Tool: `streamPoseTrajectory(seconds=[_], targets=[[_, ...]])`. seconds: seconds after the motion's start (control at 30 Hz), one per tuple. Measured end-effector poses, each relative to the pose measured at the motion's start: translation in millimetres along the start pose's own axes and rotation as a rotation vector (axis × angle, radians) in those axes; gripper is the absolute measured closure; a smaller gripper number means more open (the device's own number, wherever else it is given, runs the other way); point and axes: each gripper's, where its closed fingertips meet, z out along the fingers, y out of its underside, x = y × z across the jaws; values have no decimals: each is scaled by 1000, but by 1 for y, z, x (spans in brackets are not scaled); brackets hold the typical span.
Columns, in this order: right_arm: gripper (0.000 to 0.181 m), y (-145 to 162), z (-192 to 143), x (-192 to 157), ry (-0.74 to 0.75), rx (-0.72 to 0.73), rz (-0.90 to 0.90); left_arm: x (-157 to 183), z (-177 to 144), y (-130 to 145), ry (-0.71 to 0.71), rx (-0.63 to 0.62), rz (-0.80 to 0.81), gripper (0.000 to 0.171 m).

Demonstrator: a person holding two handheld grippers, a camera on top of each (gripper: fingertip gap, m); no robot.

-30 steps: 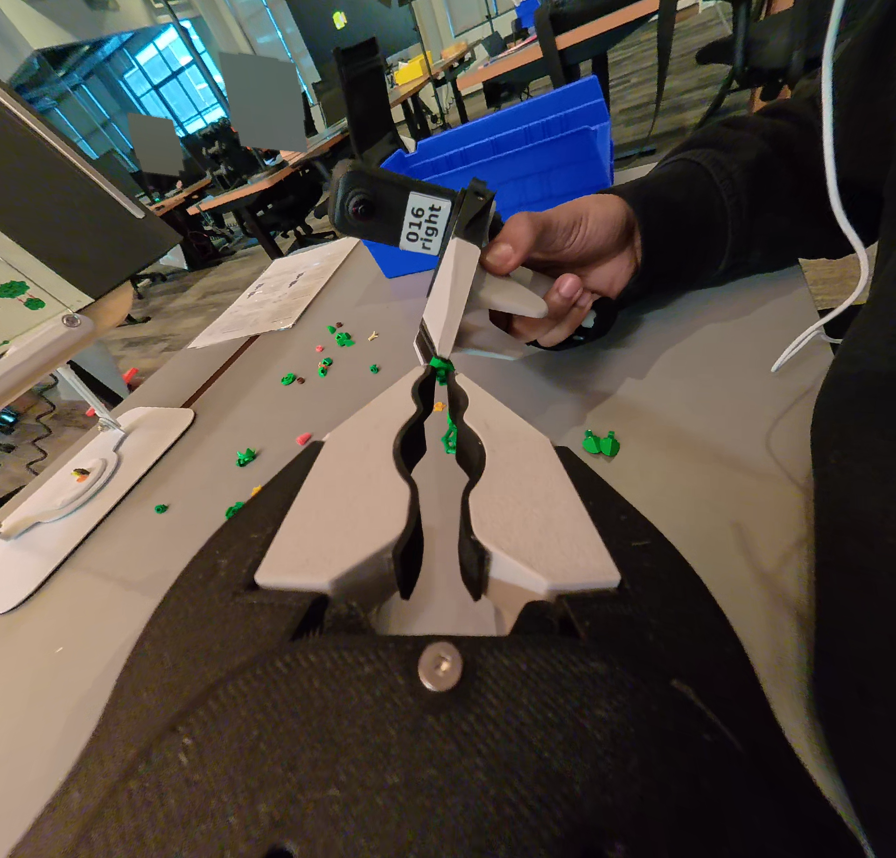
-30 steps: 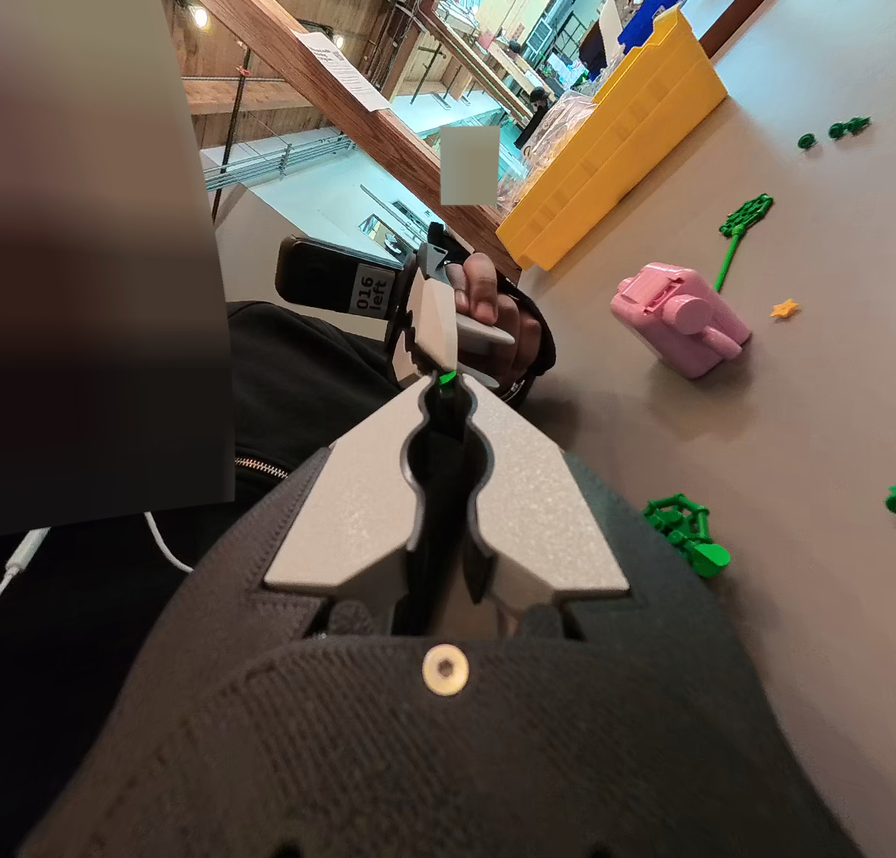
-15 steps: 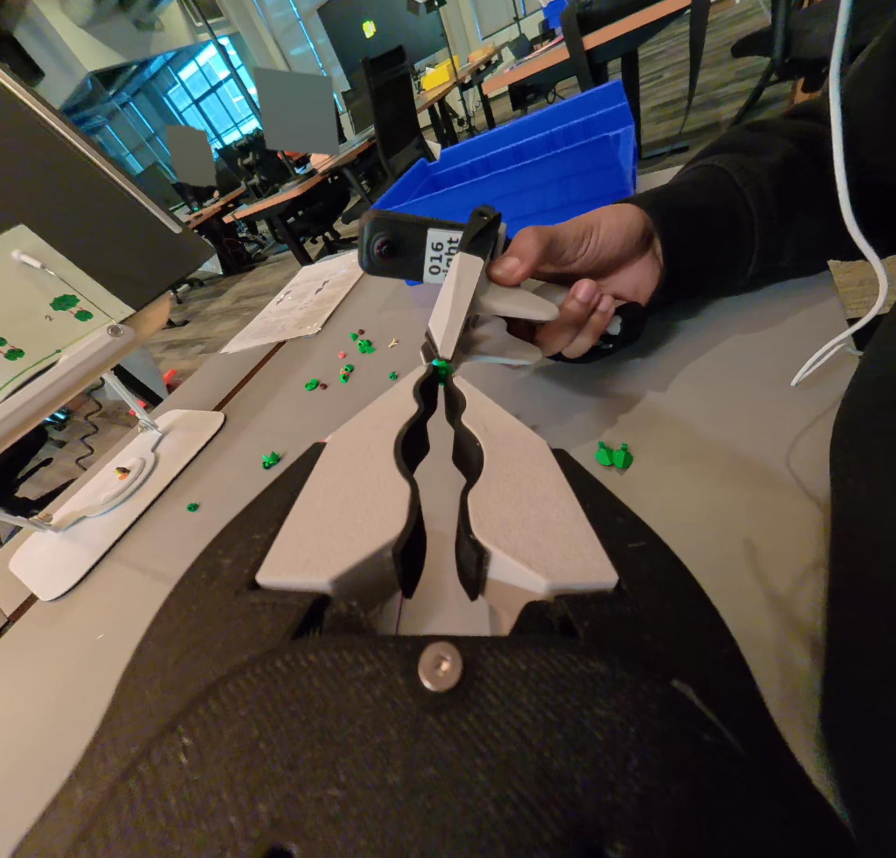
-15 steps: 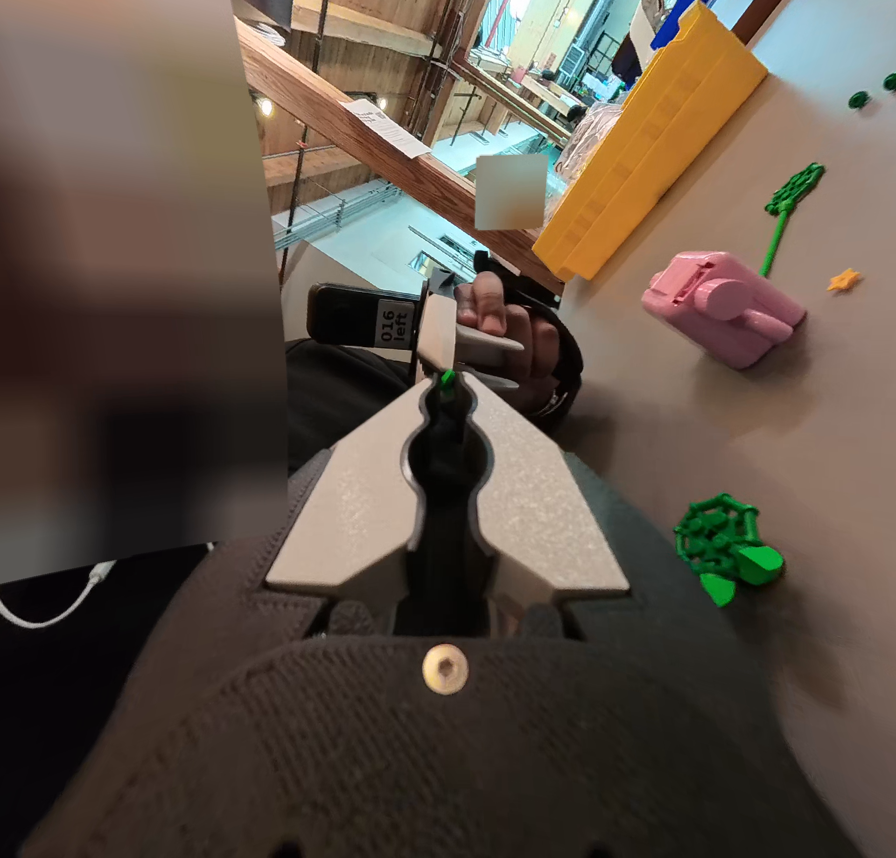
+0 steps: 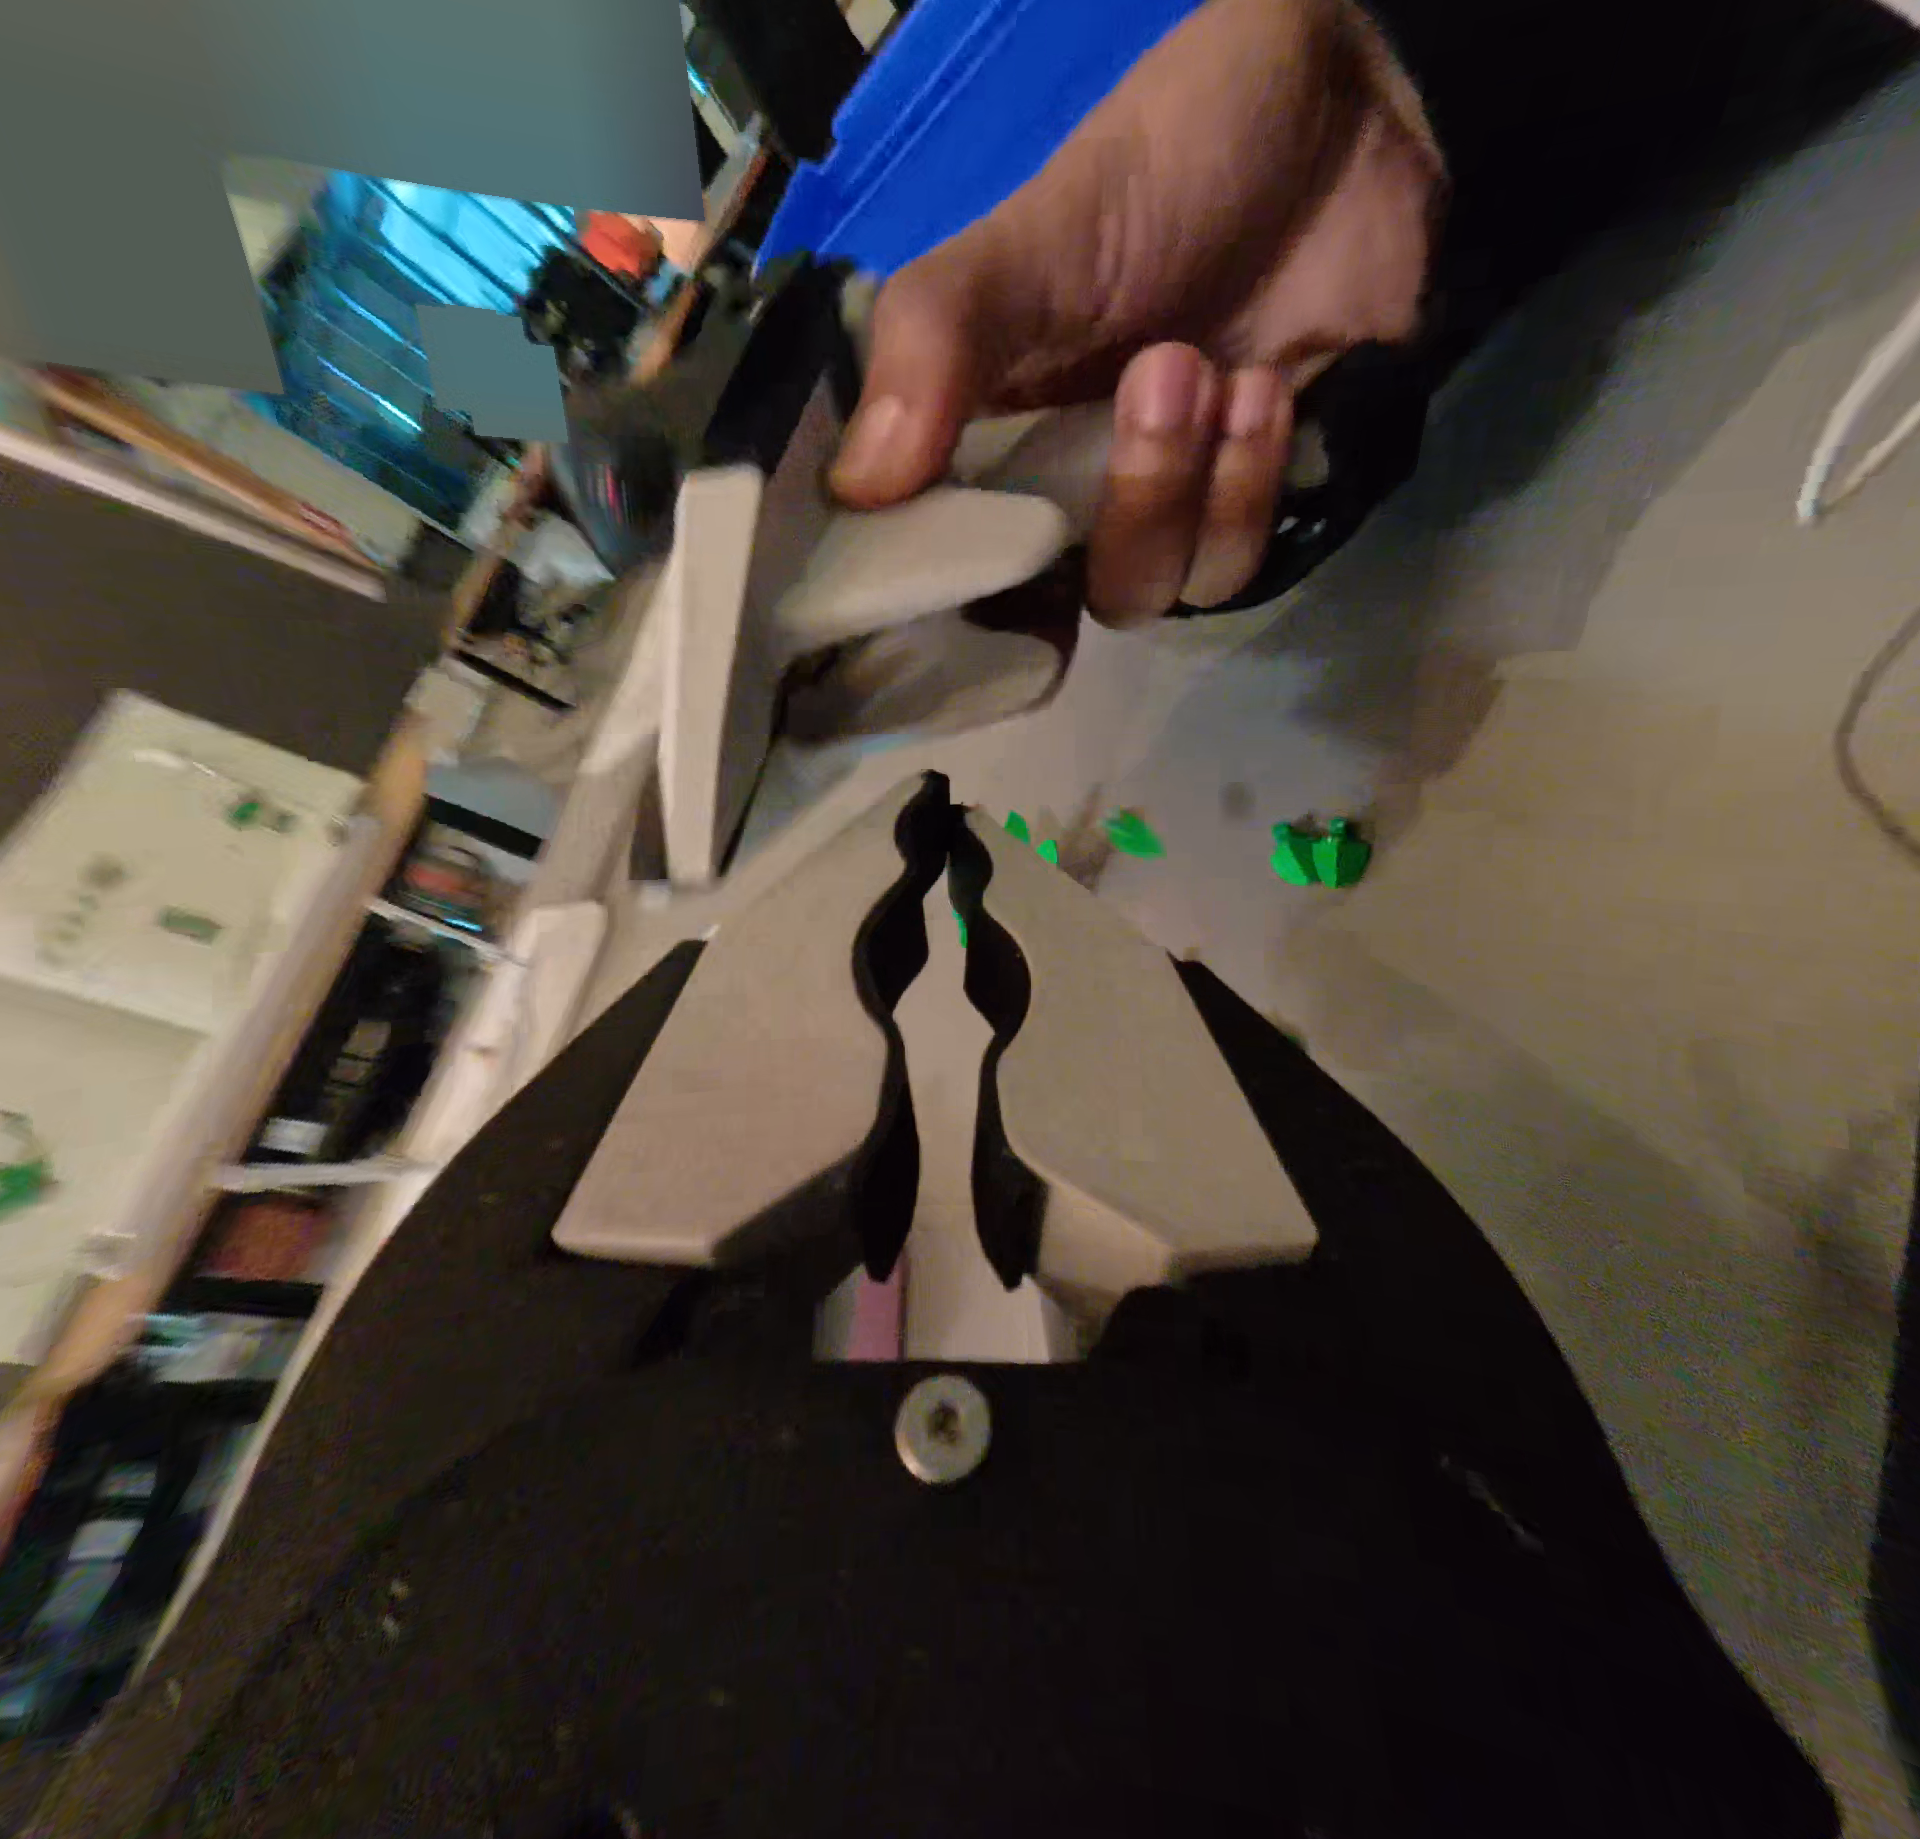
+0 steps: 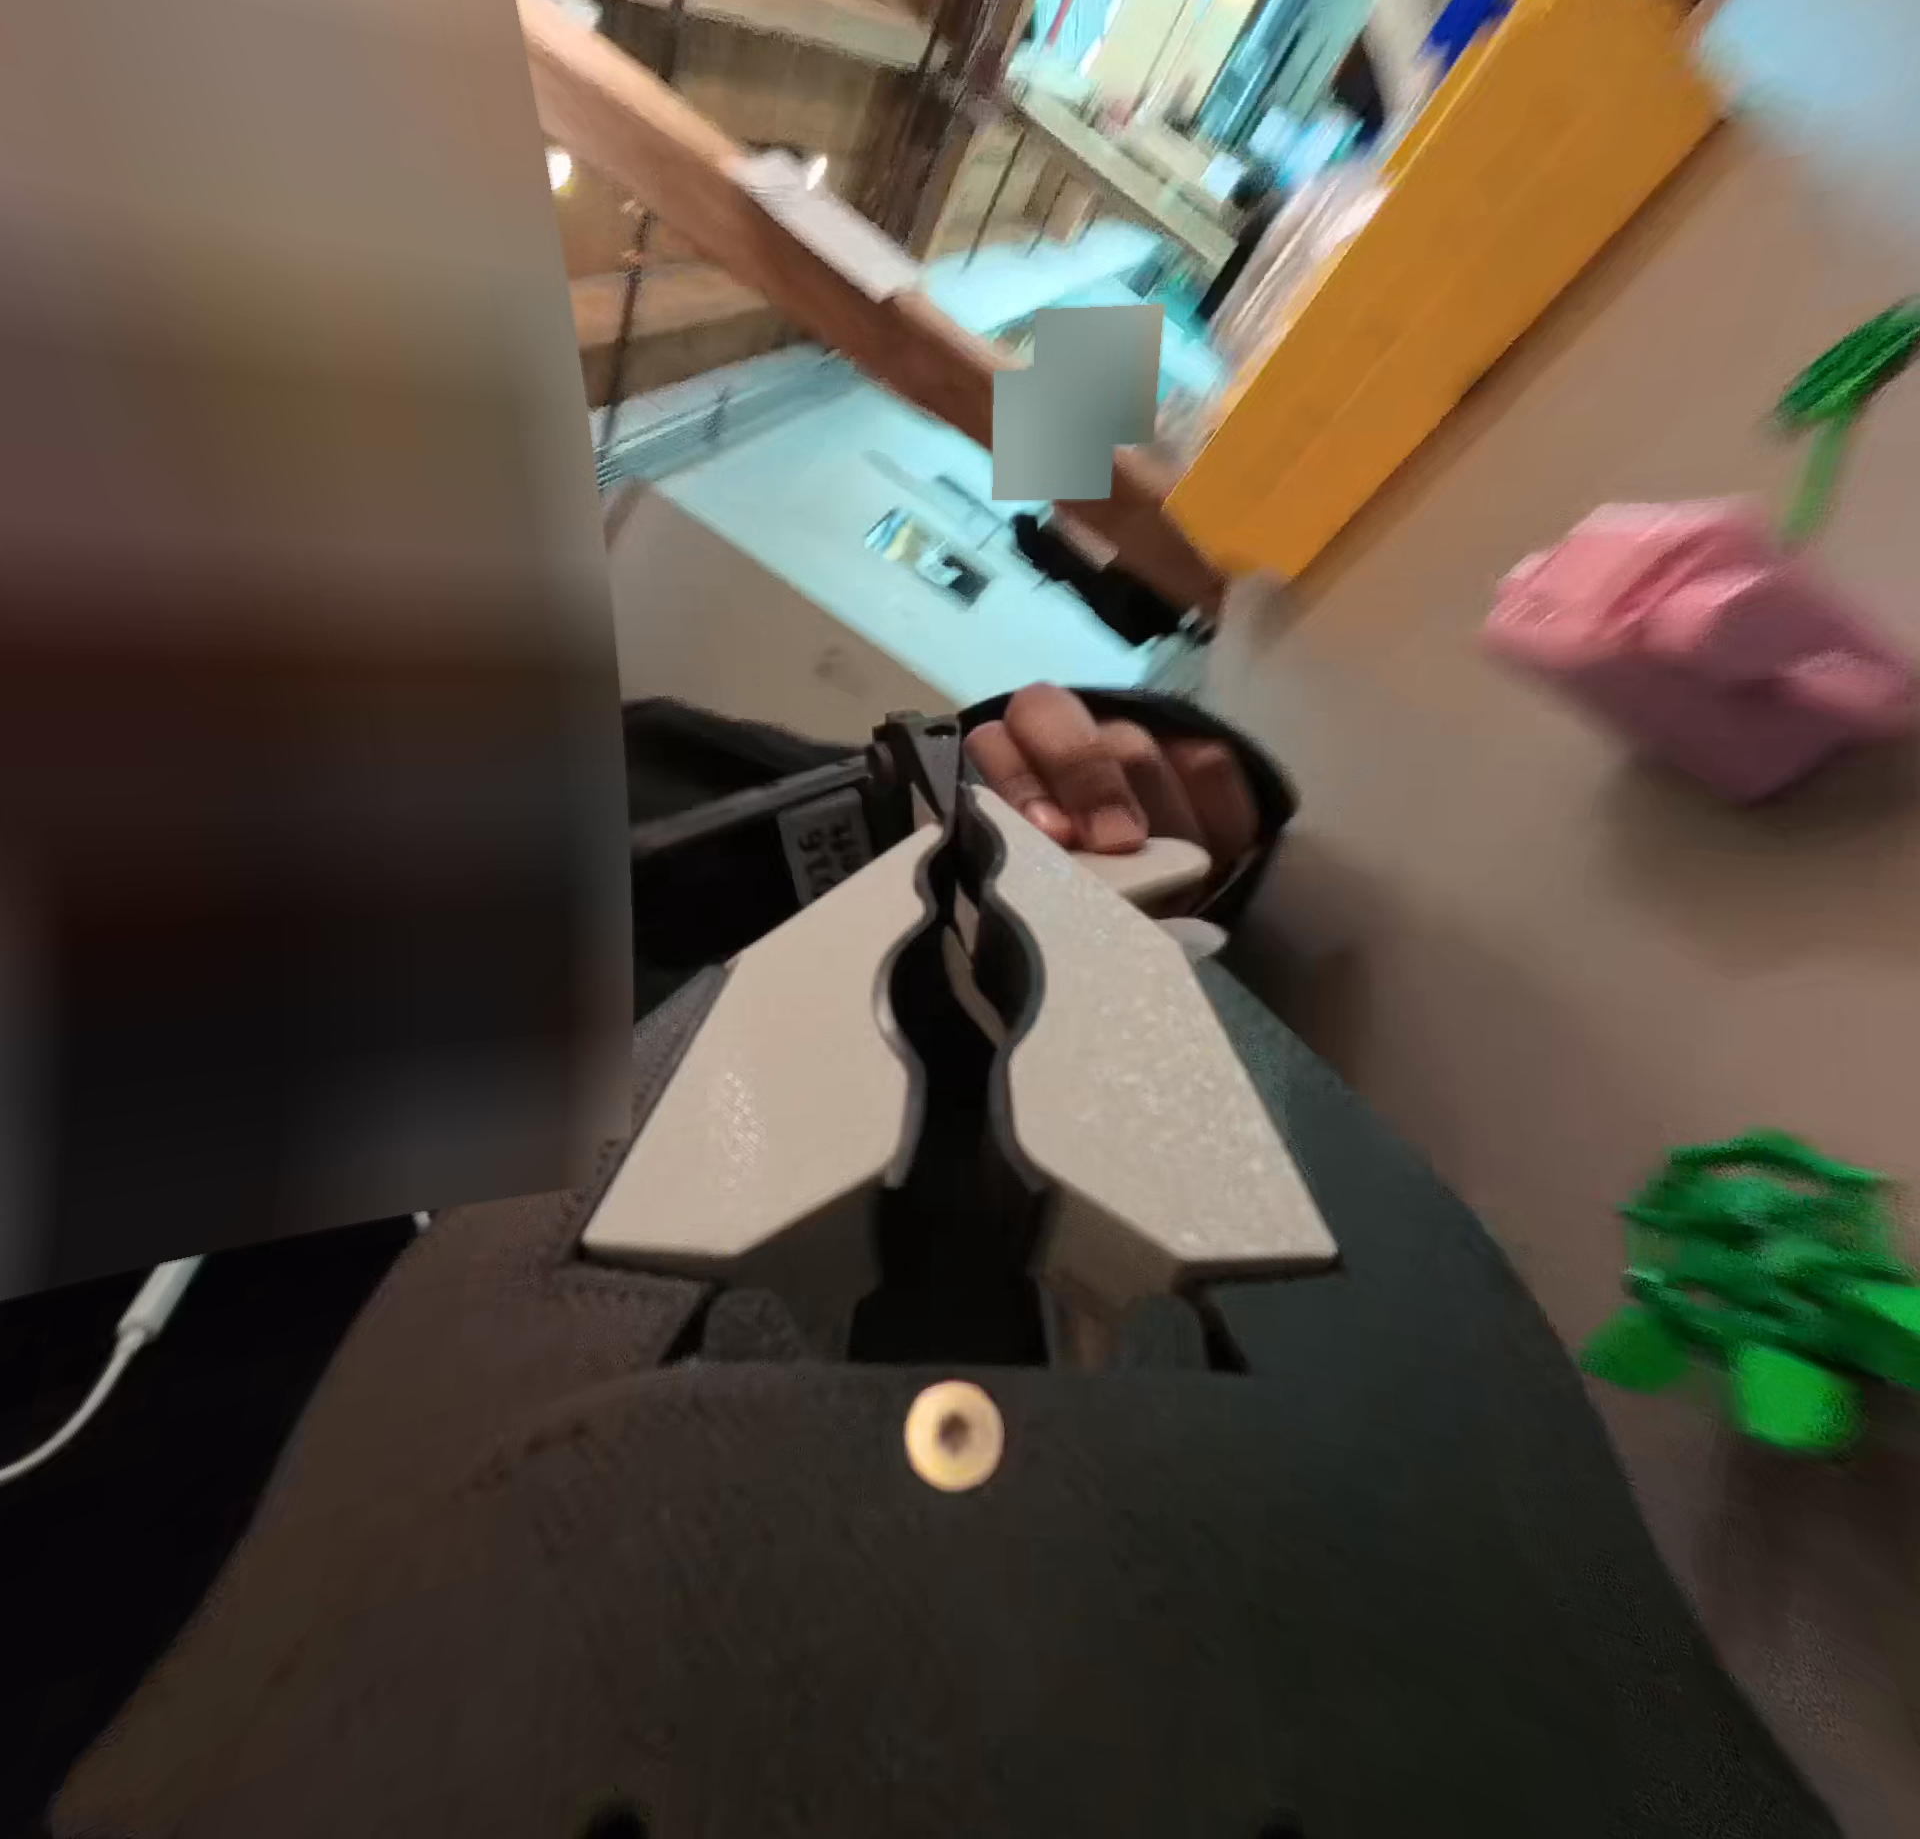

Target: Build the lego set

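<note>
In the left wrist view, my left gripper (image 5: 935,802) has its jaws together at the tips, and no piece shows clearly between them. A green speck (image 5: 961,927) shows through the finger gap. My right gripper (image 5: 688,859), held by a hand (image 5: 1143,262), points down just left of the left gripper's tips. Small green lego pieces (image 5: 1314,854) lie on the grey table (image 5: 1558,958) beyond. In the right wrist view, my right gripper (image 6: 951,833) is shut with no green visible at its tips. The other hand (image 6: 1091,781) is right behind it. Both views are blurred.
A green lego assembly (image 6: 1756,1301), a pink lego part (image 6: 1704,646) and a green stemmed piece (image 6: 1839,387) lie on the table at the right. A yellow bin (image 6: 1434,262) stands behind them. A blue bin (image 5: 987,96), an instruction sheet on a stand (image 5: 125,854) and a white cable (image 5: 1860,407) are also in view.
Both views have swung and blurred. The grippers' tips, which met on a small green piece, are now side by side. The green piece no longer shows at either tip.
</note>
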Motion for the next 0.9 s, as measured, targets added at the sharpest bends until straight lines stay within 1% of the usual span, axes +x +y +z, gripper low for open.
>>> streamPoseTrajectory(seconds=[0.03,0.07,0.13,0.2,0.27,0.37,0.47,0.57,0.67,0.7,0.8,0.9], targets=[[181,-12,-10,1,38,42,-47,-6,-1,2,35,8,-96,171],[181,-22,-20,3,86,67,-100,-13,-2,2,43,25,-168,171],[181,-38,-36,6,213,101,-264,-24,-4,5,56,53,-286,171],[181,-45,-46,5,308,97,-416,-31,-6,9,73,77,-396,171],[181,-49,-53,6,387,86,-526,-38,-6,17,80,73,-481,171],[181,-48,-55,6,409,63,-610,-44,-9,27,100,76,-572,171],[180,-38,-52,17,428,-22,-646,-46,-12,32,142,99,-654,171],[176,-31,-53,33,487,-83,-675,-29,-11,34,292,87,-716,171],[176,-29,-55,42,510,-94,-674,1,-6,41,442,-9,-716,168],[175,-29,-55,43,510,-93,-668,10,-4,44,469,-51,-702,166],[175,-30,-56,44,499,-78,-647,31,4,58,507,-191,-627,158],[175,-32,-57,42,480,-59,-631,40,9,66,493,-273,-555,158]])
